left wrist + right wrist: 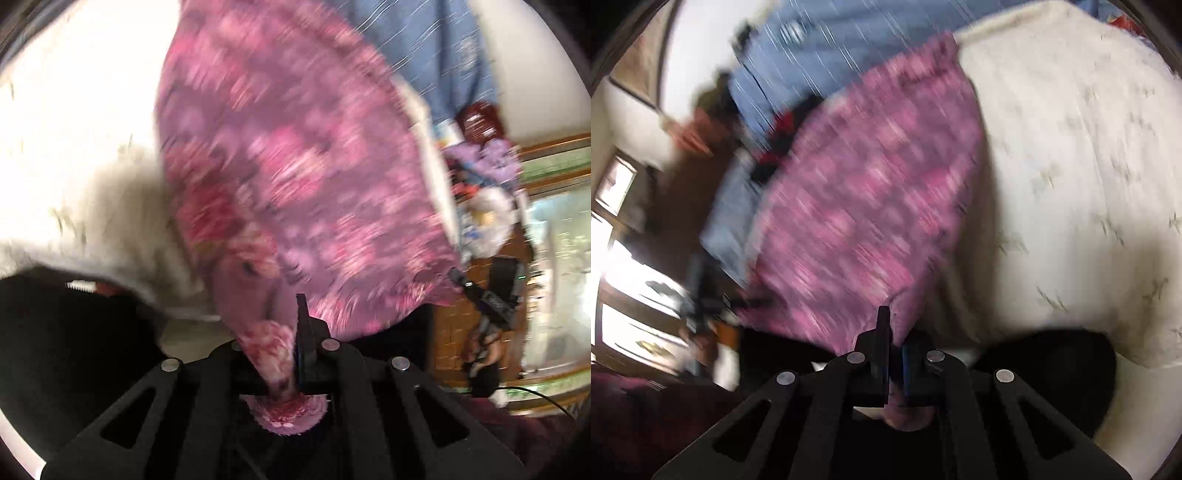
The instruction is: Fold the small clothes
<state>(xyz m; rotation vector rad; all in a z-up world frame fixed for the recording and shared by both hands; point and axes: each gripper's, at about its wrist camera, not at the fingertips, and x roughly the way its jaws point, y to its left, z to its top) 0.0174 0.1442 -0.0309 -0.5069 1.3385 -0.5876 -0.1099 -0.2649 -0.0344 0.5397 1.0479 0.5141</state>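
White bedding, blue cloth and a heap of laundry around the work place

A white cover (1071,166) with small grey marks fills the right of the right wrist view, and a blue cloth (424,44) with thin white streaks lies at the top. In the left wrist view a heap of mixed clothes (484,192) sits at the right, next to brown wooden furniture (454,332). All is blurred.

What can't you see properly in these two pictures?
- Pink cloth: its pattern is smeared by motion blur in both wrist views.
- Its far end: hidden by the cloth's own drape.
- Pile in the left wrist view: blurred, too small to name.
- Left gripper, right gripper: pads buried in cloth.
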